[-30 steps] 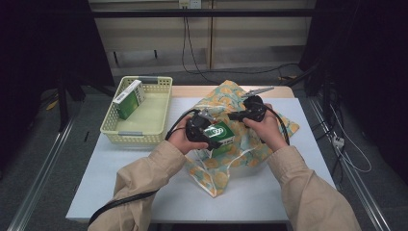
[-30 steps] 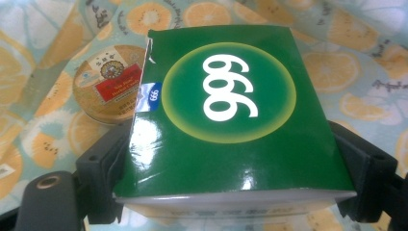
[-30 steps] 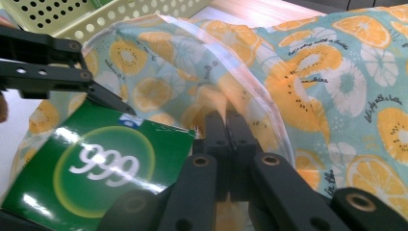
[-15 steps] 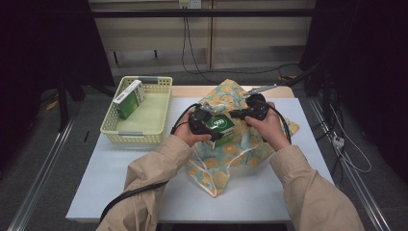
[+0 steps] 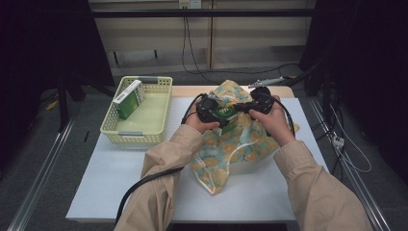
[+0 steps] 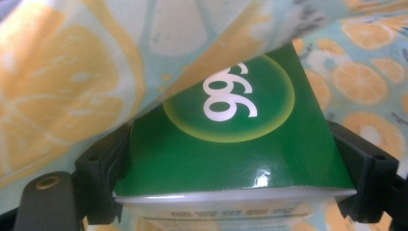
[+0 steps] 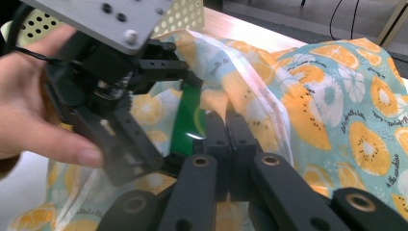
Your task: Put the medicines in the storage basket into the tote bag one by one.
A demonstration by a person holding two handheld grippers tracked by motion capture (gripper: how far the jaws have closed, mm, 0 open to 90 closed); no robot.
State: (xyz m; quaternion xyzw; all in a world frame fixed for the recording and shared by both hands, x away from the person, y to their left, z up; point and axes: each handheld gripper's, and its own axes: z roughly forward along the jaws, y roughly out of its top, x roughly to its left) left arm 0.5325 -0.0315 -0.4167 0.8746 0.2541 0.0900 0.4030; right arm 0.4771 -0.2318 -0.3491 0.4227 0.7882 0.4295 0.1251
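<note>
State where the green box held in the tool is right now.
In the high view, the green box sits mid-table, clamped in the left tool, at the mouth of the fruit-print bag, right of the yellow basket.

1. Light is falling from overhead onto the bench point(image 5: 120, 192), leaving its white top evenly lit while the room around it is sinking into near-black.
2. Shadows under the sleeves are staying soft and short.
3. A small glare spot is shining on the green box point(image 6: 231, 159) in the left gripper view, where the lemon-print bag point(image 6: 72, 86) is blurring up close.
4. In the right gripper view, the left hand-held gripper point(image 7: 192, 103) and nearby fingers point(image 7: 57, 144) are smearing out of focus.
</note>
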